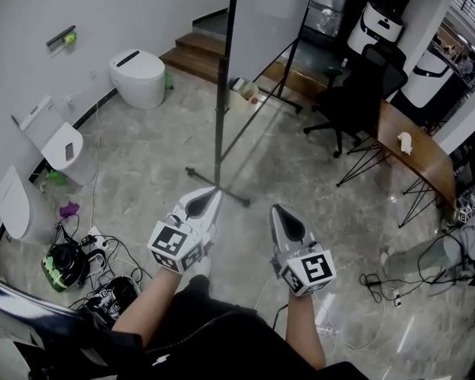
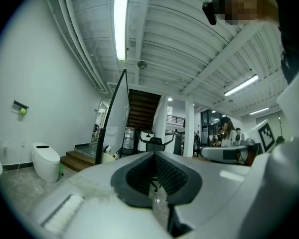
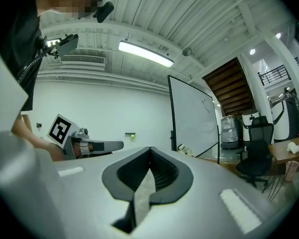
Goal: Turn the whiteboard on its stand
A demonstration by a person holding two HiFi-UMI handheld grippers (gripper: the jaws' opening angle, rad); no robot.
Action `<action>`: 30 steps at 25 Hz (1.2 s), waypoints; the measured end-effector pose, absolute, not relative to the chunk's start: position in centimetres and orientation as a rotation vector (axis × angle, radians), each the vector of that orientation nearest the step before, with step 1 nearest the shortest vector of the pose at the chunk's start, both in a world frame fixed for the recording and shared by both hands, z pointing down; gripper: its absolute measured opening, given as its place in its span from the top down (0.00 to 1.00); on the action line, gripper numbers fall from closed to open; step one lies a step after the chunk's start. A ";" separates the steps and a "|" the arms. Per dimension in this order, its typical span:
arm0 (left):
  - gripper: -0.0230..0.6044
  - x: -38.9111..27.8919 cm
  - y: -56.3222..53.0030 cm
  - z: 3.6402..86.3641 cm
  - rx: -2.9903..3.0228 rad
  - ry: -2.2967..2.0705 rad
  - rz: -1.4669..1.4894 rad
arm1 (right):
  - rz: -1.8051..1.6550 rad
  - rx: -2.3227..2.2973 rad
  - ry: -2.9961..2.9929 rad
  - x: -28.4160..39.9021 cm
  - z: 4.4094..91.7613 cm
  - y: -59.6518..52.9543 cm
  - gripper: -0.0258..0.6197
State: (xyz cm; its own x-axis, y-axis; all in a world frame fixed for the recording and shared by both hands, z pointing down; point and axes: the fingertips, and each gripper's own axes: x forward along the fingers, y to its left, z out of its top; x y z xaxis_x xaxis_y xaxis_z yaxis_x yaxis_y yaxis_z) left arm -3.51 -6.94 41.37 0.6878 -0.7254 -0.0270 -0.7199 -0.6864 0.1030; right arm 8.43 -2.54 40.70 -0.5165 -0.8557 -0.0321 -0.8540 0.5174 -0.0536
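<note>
Left tool (image 1: 207,199) and right tool (image 1: 284,216) are held level, side by side, above the floor (image 1: 150,157), one in each hand. Each tool's jaws are closed tip to tip, with nothing between them; the left gripper view (image 2: 154,154) and the right gripper view (image 3: 150,149) both show this. Neither tool touches anything. The whiteboard (image 1: 271,6) stands ahead of them on its stand (image 1: 219,101), upright, with the stand's foot (image 1: 218,185) on the floor just beyond the left tool's tip in the head view. From the left tool the whiteboard (image 2: 116,119) is seen almost edge-on; from the right tool its white face (image 3: 193,118) shows. A small bin (image 1: 244,93) sits just beside the stand, wooden steps (image 1: 196,55) rise behind it, a toilet (image 1: 138,76) stands to its left, and a chair (image 1: 356,101) and a table (image 1: 416,150) to its right.
</note>
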 end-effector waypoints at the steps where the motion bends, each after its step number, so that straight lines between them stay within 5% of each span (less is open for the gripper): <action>1: 0.96 -3.7 -7.7 41.3 2.812 -1.194 -0.106 | -0.047 -1.518 2.690 8.1 40.6 -3.4 0.95; 30: 0.96 -10.2 -28.0 43.2 2.786 -1.099 -0.098 | -0.087 -1.690 2.618 2.7 41.1 -20.4 0.95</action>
State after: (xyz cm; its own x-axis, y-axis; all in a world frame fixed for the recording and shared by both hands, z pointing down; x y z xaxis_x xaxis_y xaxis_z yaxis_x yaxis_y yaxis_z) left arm -10.24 -27.99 43.19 0.7302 -0.6832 -0.0078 -0.6737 -0.7218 0.1583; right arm 2.72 -20.43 41.11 -0.4122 -0.9111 0.0098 -0.9097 0.4109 -0.0601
